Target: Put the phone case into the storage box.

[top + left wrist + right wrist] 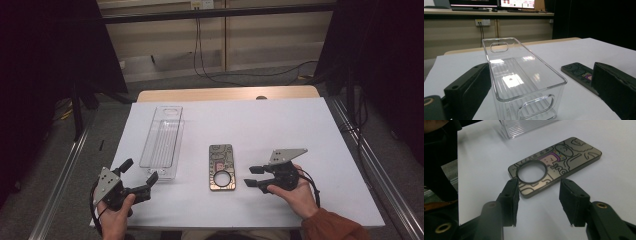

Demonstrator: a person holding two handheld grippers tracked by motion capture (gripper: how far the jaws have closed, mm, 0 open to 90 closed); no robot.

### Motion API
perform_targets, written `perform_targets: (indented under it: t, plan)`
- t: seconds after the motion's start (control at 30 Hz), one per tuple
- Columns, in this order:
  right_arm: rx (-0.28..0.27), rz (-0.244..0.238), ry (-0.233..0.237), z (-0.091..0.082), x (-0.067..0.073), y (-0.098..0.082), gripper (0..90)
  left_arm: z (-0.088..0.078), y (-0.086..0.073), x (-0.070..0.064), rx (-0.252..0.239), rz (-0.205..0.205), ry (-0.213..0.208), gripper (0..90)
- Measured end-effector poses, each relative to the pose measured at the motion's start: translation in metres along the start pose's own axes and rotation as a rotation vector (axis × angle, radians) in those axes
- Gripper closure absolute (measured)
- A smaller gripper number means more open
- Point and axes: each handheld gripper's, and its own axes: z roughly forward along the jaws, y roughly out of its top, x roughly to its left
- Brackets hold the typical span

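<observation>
Right gripper view: right gripper (540, 202) open at phone case (555, 166) six o'clock end — thin, stiff, slippery; pinch its long edges.

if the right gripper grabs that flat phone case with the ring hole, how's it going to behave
The case lies thin and flat on the table, so getting jaws under an edge will probably be hard. Its glossy face looks slippery; pushed, it would likely slide rather than tip. It looks stiff, so it should hold its shape once lifted.
</observation>
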Motion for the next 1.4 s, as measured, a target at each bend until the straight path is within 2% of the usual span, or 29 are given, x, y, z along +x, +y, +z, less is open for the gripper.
perform_targets:
  t: [0.03,0.07,0.1,0.23,0.4,0.43,0.5,0.73,0.97,1.0,1.1,1.17,1.4]
  plan:
    - [0.000,0.003,0.000,0.001,0.000,0.002,52.7,0.000,0.000,0.000,-0.001,-0.001,0.001,3.2]
    - [-0.001,-0.002,0.016,0.002,-0.002,0.006,60.0,0.000,0.000,0.000,0.000,0.001,0.004,3.2]
    - [-0.001,-0.002,0.016,0.002,-0.002,0.006,60.0,0.000,0.000,0.000,-0.001,0.000,0.005,3.2]
    - [-0.014,-0.008,0.035,0.006,-0.005,0.014,70.4,0.000,0.000,0.000,0.000,0.001,0.001,3.2]
    - [0.009,-0.020,0.046,0.015,-0.008,0.023,84.4,0.000,0.000,0.001,0.000,0.002,0.005,3.2]
    - [0.014,-0.028,0.052,0.019,-0.012,0.028,89.8,0.000,0.000,0.000,0.001,0.002,0.002,3.2]
    - [0.015,-0.029,0.056,0.022,-0.014,0.031,90.0,0.000,0.000,0.001,0.000,0.003,0.006,3.1]
    - [0.054,-0.027,0.057,0.049,-0.029,0.050,90.0,-0.001,0.000,0.001,-0.005,-0.009,0.012,3.1]
    - [0.076,-0.034,0.041,0.067,-0.043,0.068,90.0,-0.001,0.000,0.000,-0.008,0.001,0.006,3.2]
    - [0.084,-0.034,0.034,0.070,-0.044,0.071,90.0,-0.002,0.000,0.001,0.000,0.014,0.012,3.2]
    - [0.117,-0.048,0.029,0.080,-0.047,0.077,90.0,-0.001,0.000,-0.001,-0.009,-0.002,0.005,3.2]
    - [0.130,-0.046,0.020,0.086,-0.048,0.081,90.0,0.000,0.000,-0.001,-0.003,0.008,0.011,3.1]
    - [0.171,-0.050,0.011,0.109,-0.056,0.094,90.0,0.000,0.000,-0.001,-0.005,0.005,0.005,3.1]
